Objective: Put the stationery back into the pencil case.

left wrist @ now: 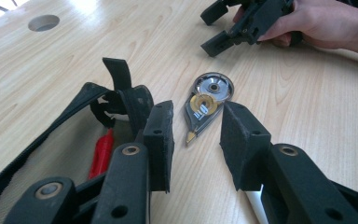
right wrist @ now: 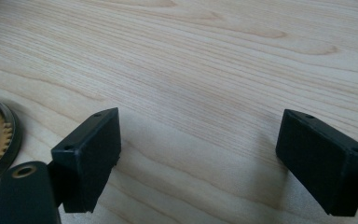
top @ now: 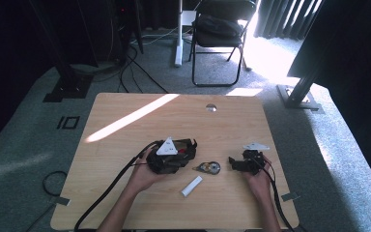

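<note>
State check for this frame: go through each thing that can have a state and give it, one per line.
left gripper: jaws open, nothing between them
right gripper: jaws wide open over bare wood
correction tape dispenser: lying flat, free of both grippers
black pouch: open, red pen inside
white cap: lying loose on the table

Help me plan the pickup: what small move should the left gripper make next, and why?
Probably ease the left gripper forward: its fingers are open, and the correction tape dispenser lies flat on the table just beyond them, untouched, its tip pointing back toward the gap.
</note>
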{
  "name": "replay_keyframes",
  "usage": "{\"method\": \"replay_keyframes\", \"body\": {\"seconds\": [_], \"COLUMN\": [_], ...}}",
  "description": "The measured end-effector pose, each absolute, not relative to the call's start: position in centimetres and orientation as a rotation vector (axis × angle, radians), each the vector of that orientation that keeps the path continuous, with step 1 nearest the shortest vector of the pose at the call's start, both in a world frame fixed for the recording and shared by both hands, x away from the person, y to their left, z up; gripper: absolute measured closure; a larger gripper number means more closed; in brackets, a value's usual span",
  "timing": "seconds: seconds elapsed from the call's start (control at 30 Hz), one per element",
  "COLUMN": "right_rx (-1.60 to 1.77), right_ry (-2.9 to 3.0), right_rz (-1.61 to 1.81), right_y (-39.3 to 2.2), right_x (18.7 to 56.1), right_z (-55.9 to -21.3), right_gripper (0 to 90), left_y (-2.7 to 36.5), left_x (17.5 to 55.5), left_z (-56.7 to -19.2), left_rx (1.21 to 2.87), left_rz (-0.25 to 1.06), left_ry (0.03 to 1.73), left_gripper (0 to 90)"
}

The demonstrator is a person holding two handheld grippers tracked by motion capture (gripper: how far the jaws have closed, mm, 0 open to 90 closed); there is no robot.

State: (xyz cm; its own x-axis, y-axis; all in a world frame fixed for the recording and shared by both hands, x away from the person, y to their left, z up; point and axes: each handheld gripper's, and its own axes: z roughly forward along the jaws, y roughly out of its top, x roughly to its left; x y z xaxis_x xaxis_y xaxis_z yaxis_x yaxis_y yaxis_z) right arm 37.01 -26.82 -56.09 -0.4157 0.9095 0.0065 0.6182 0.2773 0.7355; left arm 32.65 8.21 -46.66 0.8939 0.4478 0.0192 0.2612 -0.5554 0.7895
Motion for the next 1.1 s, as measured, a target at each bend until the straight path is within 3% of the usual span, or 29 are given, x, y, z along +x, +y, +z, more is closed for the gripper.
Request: {"method": "replay_keyframes", "body": {"seconds": [1.1], "right_rx": [1.376], "right_ry": [2.135], "right_rz": [0.942], "right_y": [-26.8], "right_x": [37.0], "right_z": [-56.1], "right_gripper": [13.8], "left_y": [5.7], "left_x": [31.0], "left_z": [-48.8], "left_rx": [2.236], "left_rz": [0.217], "left_ry": [0.481], "left_gripper": [61.2]}}
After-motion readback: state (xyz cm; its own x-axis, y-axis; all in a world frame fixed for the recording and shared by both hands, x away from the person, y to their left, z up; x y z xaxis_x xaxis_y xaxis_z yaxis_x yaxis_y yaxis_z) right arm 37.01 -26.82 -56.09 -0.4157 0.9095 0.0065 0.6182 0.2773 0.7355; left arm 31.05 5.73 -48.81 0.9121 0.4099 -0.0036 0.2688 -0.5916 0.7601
